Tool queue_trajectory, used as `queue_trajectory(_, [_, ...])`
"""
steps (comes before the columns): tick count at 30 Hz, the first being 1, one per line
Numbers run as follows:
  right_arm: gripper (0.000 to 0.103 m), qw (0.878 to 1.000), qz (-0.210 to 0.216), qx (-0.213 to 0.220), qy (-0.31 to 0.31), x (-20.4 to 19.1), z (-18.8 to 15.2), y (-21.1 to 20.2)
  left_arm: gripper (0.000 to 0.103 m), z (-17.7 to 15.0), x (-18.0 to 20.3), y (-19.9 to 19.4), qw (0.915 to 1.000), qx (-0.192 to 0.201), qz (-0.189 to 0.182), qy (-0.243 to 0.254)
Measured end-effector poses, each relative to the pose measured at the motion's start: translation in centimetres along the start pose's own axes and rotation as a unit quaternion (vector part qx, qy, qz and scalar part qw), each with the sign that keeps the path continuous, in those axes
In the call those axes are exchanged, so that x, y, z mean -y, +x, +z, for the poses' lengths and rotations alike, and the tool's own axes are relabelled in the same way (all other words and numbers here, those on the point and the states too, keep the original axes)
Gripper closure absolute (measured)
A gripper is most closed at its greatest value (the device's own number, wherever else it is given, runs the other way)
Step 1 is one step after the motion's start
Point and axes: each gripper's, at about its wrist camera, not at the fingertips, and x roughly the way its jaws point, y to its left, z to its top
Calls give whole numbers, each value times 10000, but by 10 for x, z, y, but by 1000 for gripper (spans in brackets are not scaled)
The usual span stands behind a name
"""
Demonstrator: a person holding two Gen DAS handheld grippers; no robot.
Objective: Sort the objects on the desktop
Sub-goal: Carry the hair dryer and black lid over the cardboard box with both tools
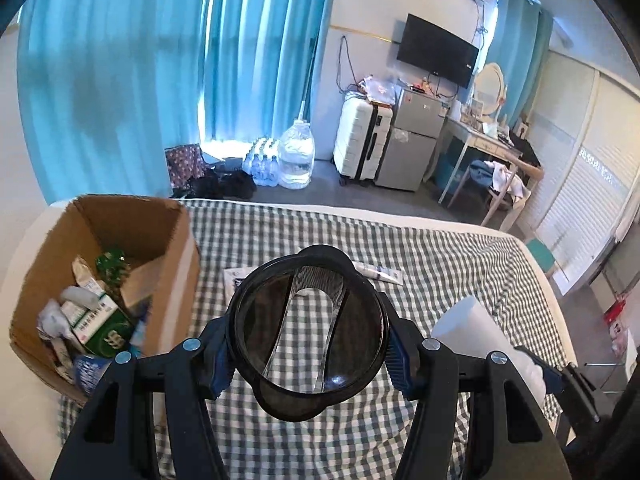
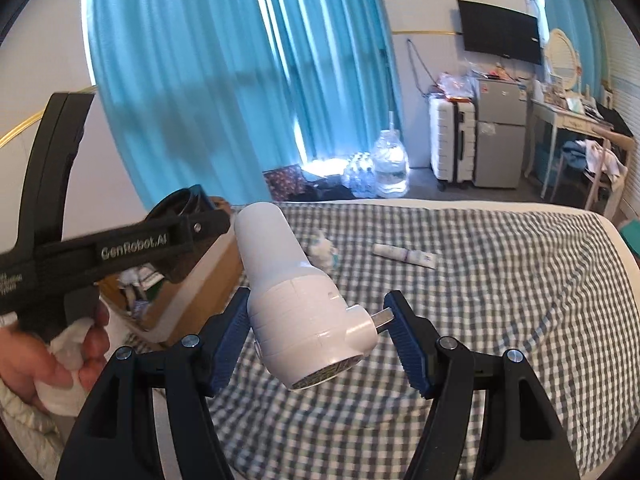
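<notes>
My left gripper (image 1: 310, 356) is shut on a dark transparent round lid or cup (image 1: 310, 332), held above the checkered cloth (image 1: 420, 272), just right of the cardboard box (image 1: 168, 256). My right gripper (image 2: 316, 340) is shut on a white plug-in device with a metal prong (image 2: 304, 300), held above the cloth; the device also shows in the left wrist view (image 1: 480, 328). A small white tube (image 2: 404, 255) lies on the cloth beyond, also seen in the left wrist view (image 1: 380, 274). A crumpled tissue (image 2: 322, 250) lies near the box (image 2: 192, 304).
The box holds medicine cartons, tissues and a green item (image 1: 110, 264). A paper leaflet (image 1: 234, 278) lies on the cloth by the box. The left gripper body (image 2: 120, 248) and a hand cross the right wrist view. Water bottles, suitcase and fridge stand beyond the bed.
</notes>
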Motion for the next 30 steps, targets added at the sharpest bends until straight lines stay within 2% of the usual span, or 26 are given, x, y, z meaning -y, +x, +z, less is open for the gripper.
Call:
queue_trajectory(6, [36,9996,276,-65,-61,-36,6,14,41,15,-43,-16,9997,19,130,-181])
queue_trajectory(8, [36,9993,354,-99,-72,-49,7,20,41,21,-64,-19,9994,36,279,-210])
queue_trajectory(11, [36,9979,622,-175,-21,-65,12,33,41,25,-90,-20,9987,28,449,-224])
queue_trajectory(16, [36,9902,1309,-449,199,-97,15,74,41,31,-143,-12,9964,-70,784,-314])
queue_trajectory(18, [36,9880,1425,-579,172,-111,13,90,41,34,-163,-5,9950,-155,930,-339])
queue_trajectory(23, [36,9851,1441,-935,47,-152,9,139,41,38,-206,24,9909,-447,1222,-347])
queue_trajectory(30, [36,9830,1366,-1029,673,-171,32,203,41,36,-254,73,9847,-864,1422,-522])
